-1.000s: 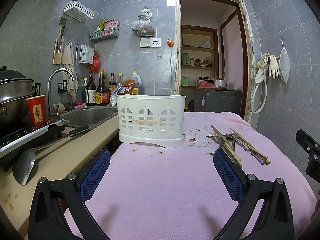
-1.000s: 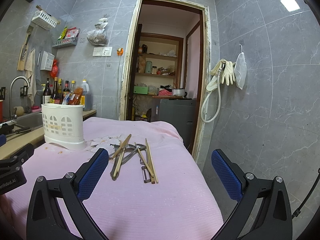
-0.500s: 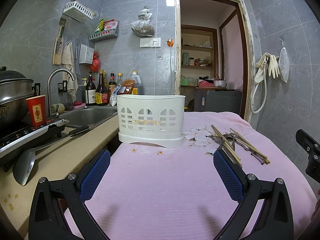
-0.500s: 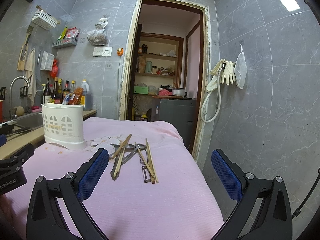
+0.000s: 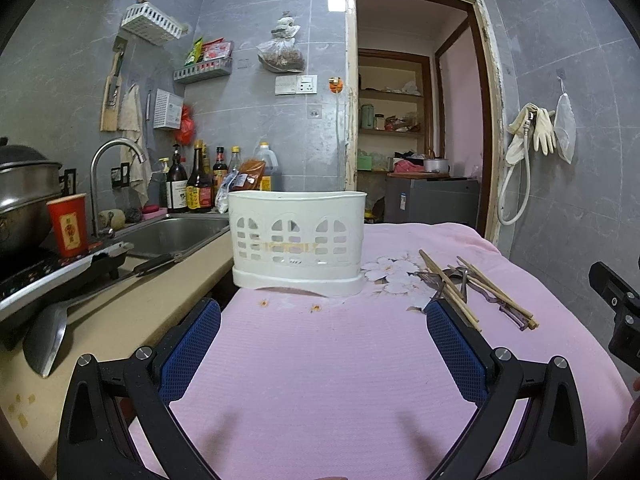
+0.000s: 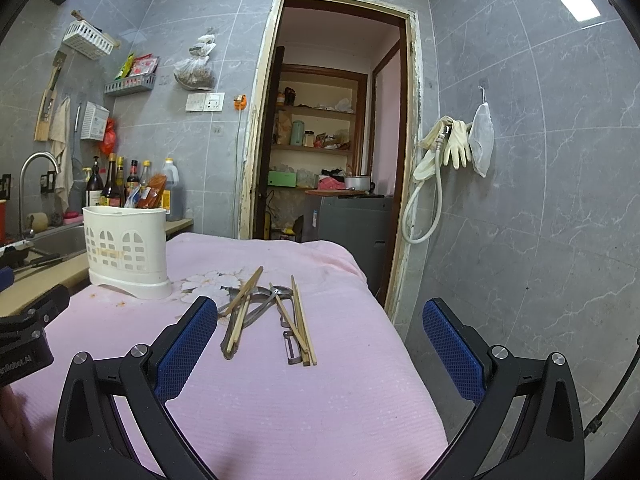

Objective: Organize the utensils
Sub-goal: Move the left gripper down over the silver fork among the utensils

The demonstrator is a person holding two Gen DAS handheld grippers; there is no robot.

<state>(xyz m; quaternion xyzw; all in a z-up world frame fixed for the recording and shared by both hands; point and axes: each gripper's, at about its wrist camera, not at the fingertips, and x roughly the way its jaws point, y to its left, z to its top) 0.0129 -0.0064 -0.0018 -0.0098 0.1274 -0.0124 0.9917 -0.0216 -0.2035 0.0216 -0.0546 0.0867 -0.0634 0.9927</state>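
A white slotted utensil holder (image 5: 298, 240) (image 6: 126, 254) stands upright on the pink cloth (image 5: 340, 368) (image 6: 280, 400), at its far left. To its right lies a loose pile of wooden chopsticks (image 5: 476, 286) (image 6: 242, 312), metal spoons (image 6: 260, 300) and a peeler (image 6: 294, 346). My left gripper (image 5: 324, 344) hovers open in front of the holder, nothing between its blue pads (image 5: 188, 352). Just short of the pile, my right gripper (image 6: 320, 344) is open too and holds nothing.
A beige counter (image 5: 92, 328) with a sink (image 5: 176, 234), a faucet (image 5: 108, 168), sauce bottles (image 5: 196, 184), a red cup (image 5: 68, 224), a pot (image 5: 24, 192) and a spatula (image 5: 44, 336) runs along the left. The cloth's right edge (image 6: 404, 344) drops off beside the tiled wall. A doorway (image 6: 332, 140) opens behind.
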